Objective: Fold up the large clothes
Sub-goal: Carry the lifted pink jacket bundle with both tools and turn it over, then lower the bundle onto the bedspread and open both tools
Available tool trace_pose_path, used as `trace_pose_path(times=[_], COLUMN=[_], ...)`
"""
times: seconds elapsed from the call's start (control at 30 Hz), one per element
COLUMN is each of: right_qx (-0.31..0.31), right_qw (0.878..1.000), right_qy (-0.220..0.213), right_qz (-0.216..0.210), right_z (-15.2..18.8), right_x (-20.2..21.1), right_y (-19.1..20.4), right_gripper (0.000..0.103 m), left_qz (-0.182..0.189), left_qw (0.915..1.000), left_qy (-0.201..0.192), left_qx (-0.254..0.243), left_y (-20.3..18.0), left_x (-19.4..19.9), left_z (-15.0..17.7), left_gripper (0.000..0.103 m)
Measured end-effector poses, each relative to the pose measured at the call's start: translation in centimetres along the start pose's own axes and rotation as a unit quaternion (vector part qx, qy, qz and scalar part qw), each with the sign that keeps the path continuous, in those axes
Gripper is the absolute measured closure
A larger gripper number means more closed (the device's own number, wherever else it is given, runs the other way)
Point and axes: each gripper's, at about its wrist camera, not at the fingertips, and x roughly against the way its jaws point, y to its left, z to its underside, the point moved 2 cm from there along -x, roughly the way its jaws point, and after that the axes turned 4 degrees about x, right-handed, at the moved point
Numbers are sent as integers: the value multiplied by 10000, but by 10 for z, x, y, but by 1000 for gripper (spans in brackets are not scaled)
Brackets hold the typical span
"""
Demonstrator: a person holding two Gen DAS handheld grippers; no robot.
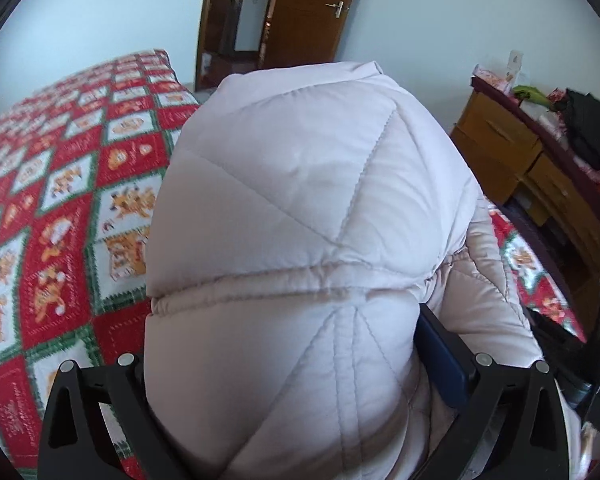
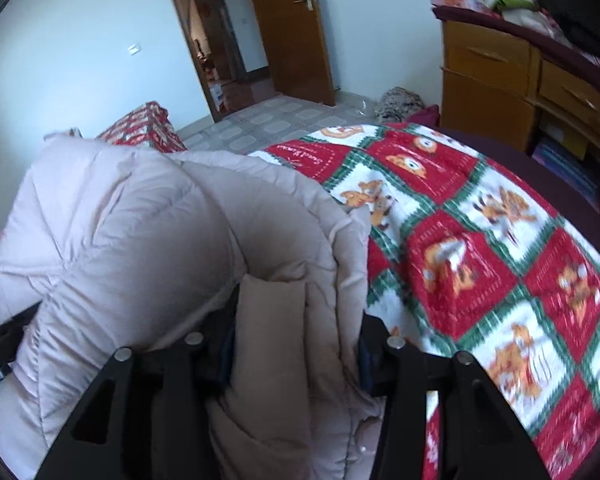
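- Puffy coat looks light, squishy and slippery, so grab thick seams.
- Left hand-held gripper is wide around the bulk; right hand-held gripper clamps a folded edge over the bed.

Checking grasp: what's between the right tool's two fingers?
Right wrist view: folded layers of the pale pink quilted puffer jacket fill the right tool; nothing else shows there.

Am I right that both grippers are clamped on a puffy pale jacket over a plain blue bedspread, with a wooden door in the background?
Not quite: the bedspread is not plain blue. It is a red, white and green check with orange cartoon figures, clearest in the right wrist view. The rest holds: the left gripper and right gripper each grip the puffy pale jacket, and a wooden door stands behind.
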Motion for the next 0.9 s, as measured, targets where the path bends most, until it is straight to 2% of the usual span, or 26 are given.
trace_pose_path(times=[0.13,0.5,0.57,0.6,0.67,0.7,0.77,0.8,0.9], right_qx=[11,158,185,189,135,141,229,297,418], right_qw=[10000,9993,9991,9989,9984,9986,9985,9979,9958], right_qy=[2,-69,-73,-73,-116,-136,-211,-310,-599], right_qz=[63,323,386,419,534,491,450,483,554], right_z=[3,7,7,7,6,6,7,7,12], right_x=[2,10,11,11,14,16,26,35,62], right_y=[-1,9,10,9,6,5,4,5,7], right_gripper=[50,50,50,45,36,35,35,35,35], left_qz=[-228,-562,-525,-460,-214,20,257,309,165], left_qw=[9995,9968,9971,9976,9992,9998,9997,9995,9990], left_qy=[-131,-350,-341,-320,-194,-79,4,-51,-396], left_qx=[-195,-449,-428,-396,-282,-172,-39,-7,-159], left_y=[-6,-9,-8,-6,0,8,16,20,25], left_x=[4,9,8,9,9,12,21,29,61], left_z=[3,7,6,6,4,3,3,3,5], left_gripper=[0,0,0,0,1,1,1,1,1])
